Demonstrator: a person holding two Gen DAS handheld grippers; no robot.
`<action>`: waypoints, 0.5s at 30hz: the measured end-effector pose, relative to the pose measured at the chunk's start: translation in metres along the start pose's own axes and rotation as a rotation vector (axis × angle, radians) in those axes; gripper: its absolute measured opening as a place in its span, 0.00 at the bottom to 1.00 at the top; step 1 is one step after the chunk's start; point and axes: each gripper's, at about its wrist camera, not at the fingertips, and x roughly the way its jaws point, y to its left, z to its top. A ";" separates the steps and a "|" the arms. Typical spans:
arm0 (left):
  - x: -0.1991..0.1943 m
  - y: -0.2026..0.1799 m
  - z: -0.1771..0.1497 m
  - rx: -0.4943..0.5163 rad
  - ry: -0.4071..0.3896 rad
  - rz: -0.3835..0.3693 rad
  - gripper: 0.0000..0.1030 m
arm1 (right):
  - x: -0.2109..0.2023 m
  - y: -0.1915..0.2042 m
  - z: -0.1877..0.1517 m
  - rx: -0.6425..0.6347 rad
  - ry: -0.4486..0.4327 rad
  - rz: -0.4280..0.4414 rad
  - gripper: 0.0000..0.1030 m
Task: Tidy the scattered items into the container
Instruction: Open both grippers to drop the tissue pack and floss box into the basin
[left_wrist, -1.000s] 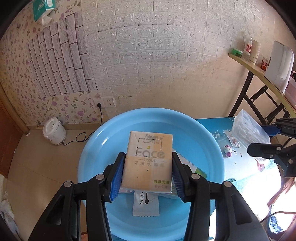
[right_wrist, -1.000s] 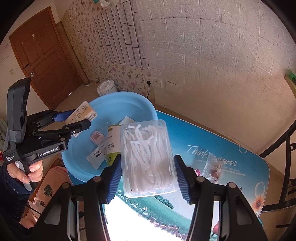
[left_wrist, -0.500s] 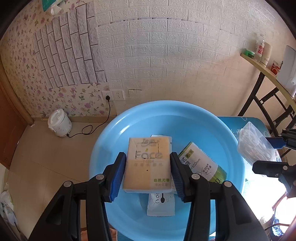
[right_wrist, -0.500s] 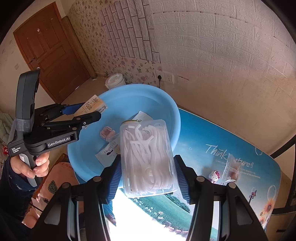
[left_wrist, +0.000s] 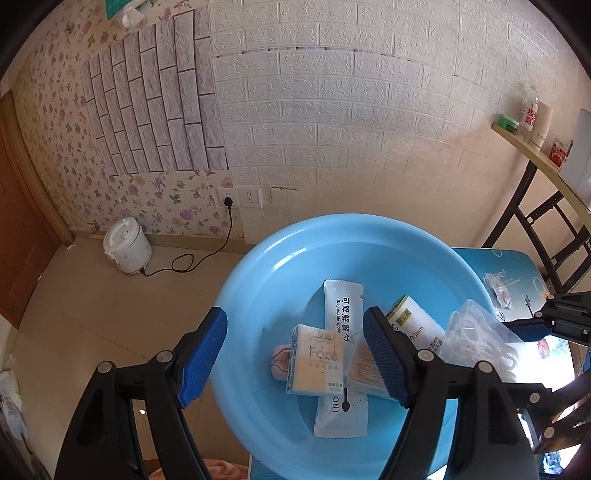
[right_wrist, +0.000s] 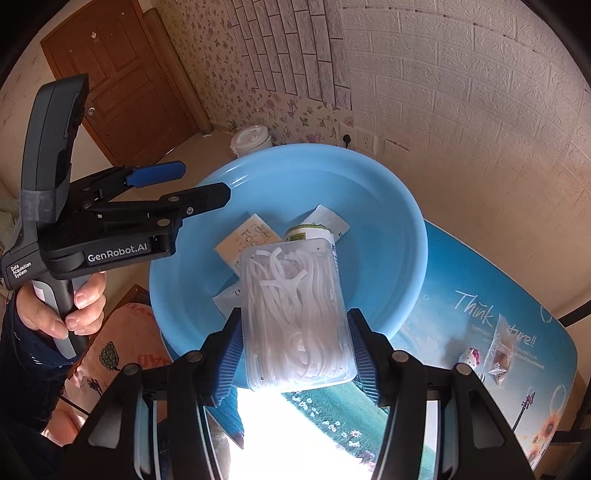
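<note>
My left gripper (left_wrist: 295, 354) is open and empty above the blue basin (left_wrist: 258, 280). The tan tissue pack (left_wrist: 316, 363) lies in the basin on a white spoon sachet (left_wrist: 343, 314), beside a cotton swab box (left_wrist: 364, 365), a green-labelled roll (left_wrist: 413, 325) and a small pink item (left_wrist: 279, 363). My right gripper (right_wrist: 295, 347) is shut on a clear box of floss picks (right_wrist: 295, 317) and holds it over the near rim of the basin (right_wrist: 369, 177). The left gripper also shows in the right wrist view (right_wrist: 184, 184), and the floss box in the left wrist view (left_wrist: 476, 339).
The basin sits on a blue printed table (right_wrist: 480, 317). A small Hello Kitty figure (right_wrist: 469, 360) and a clear snack packet (right_wrist: 504, 350) lie on the table to the right. A white rice cooker (left_wrist: 127, 251) stands on the floor by the wall.
My left gripper opened and let the tissue pack drop into the basin. My right gripper carried the floss box closer over the basin.
</note>
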 end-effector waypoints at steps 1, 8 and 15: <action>0.000 0.002 -0.001 -0.005 0.000 0.002 0.72 | 0.002 0.002 0.001 -0.006 0.003 0.006 0.55; 0.000 0.018 -0.005 -0.026 -0.001 0.016 0.72 | 0.017 0.020 0.010 -0.046 0.018 0.041 0.55; -0.002 0.029 -0.006 -0.034 -0.005 0.026 0.72 | 0.031 0.035 0.021 -0.075 0.022 0.065 0.55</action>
